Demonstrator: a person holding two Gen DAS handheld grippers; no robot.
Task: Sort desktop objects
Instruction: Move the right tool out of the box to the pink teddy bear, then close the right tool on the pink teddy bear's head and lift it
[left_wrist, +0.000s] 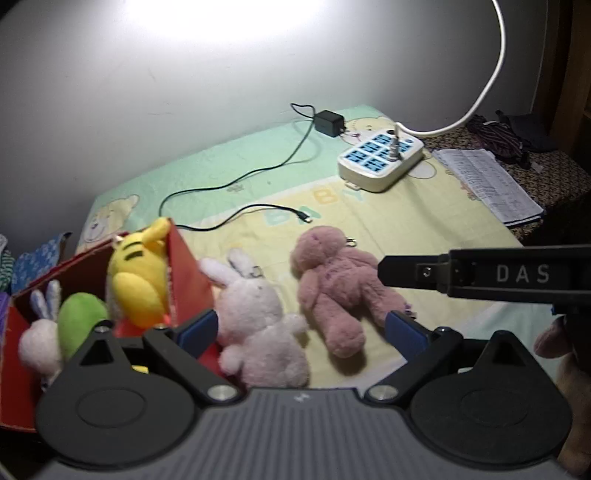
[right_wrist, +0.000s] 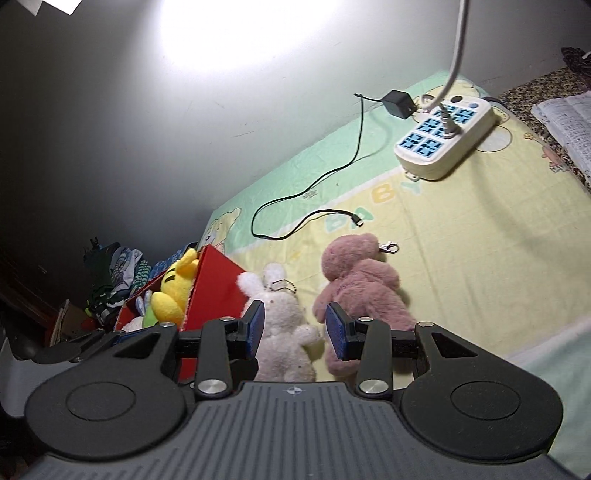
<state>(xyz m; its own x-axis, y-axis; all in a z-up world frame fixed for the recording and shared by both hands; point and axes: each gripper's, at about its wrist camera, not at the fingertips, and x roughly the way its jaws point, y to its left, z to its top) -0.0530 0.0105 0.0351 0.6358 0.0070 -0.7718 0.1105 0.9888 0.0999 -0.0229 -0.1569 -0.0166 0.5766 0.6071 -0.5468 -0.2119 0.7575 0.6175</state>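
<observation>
A white bunny plush (left_wrist: 255, 325) and a pink bear plush (left_wrist: 332, 291) lie side by side on the baby-print mat (left_wrist: 424, 229). My left gripper (left_wrist: 303, 330) stands wide open just in front of both. To the left, a red box (left_wrist: 186, 269) holds a yellow plush (left_wrist: 138, 284), a green plush (left_wrist: 79, 314) and a small white bunny (left_wrist: 38, 343). My right gripper (right_wrist: 295, 328) is open, hovering over the white bunny (right_wrist: 284, 321) with the pink bear (right_wrist: 362, 284) just right of it. From the left wrist it shows side-on as the right gripper (left_wrist: 384, 275).
A white power strip (left_wrist: 380, 158) with a white cord plugged in sits at the back. A black adapter (left_wrist: 328, 122) trails a thin black cable (left_wrist: 229, 218) across the mat. Printed paper (left_wrist: 487, 184) lies at the right, folded clothes (right_wrist: 118, 266) beyond the box, a wall behind.
</observation>
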